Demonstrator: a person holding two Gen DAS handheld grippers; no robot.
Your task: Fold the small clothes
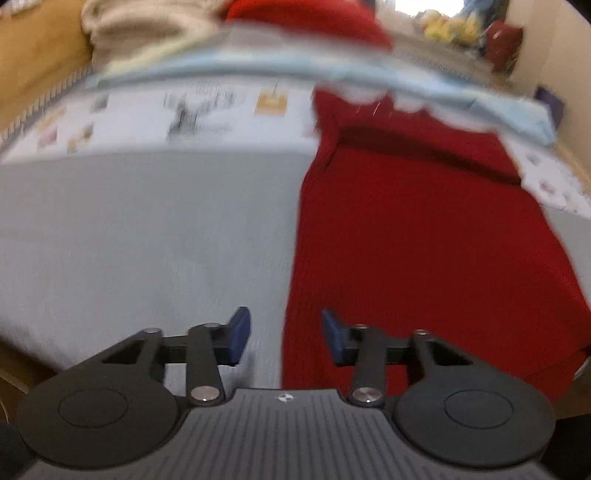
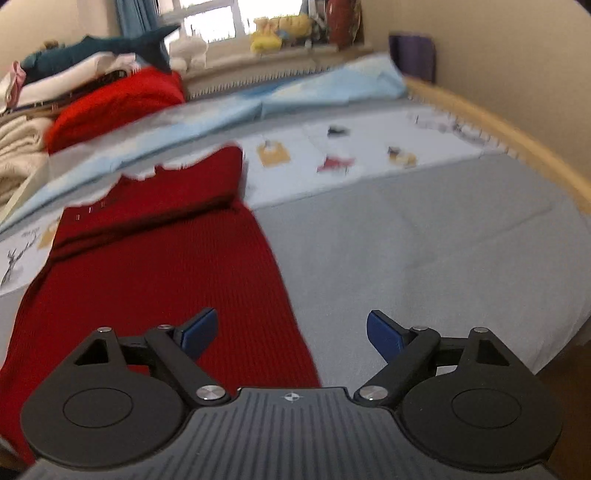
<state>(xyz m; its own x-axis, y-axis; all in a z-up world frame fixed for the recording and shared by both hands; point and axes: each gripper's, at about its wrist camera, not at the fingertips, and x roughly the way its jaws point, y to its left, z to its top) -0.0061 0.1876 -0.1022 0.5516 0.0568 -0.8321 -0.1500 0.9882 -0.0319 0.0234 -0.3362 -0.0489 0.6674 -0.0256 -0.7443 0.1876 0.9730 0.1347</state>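
Observation:
A dark red knitted garment [image 1: 424, 240] lies flat on the grey bed sheet [image 1: 147, 240], with a fold across its far end. In the left wrist view it fills the right half. My left gripper [image 1: 285, 334] is open and empty, just above the garment's near left edge. In the right wrist view the same garment [image 2: 155, 266] fills the left half on the sheet [image 2: 424, 240]. My right gripper [image 2: 291, 334] is open wide and empty, straddling the garment's near right edge. Both views are motion-blurred.
A printed white cloth [image 2: 351, 155] and a light blue cloth [image 2: 295, 92] lie beyond the garment. A pile of folded clothes with a bright red item [image 2: 118, 99] sits at the far left. A wooden bed rail [image 2: 517, 140] runs along the right. Soft toys [image 2: 280, 31] stand on the windowsill.

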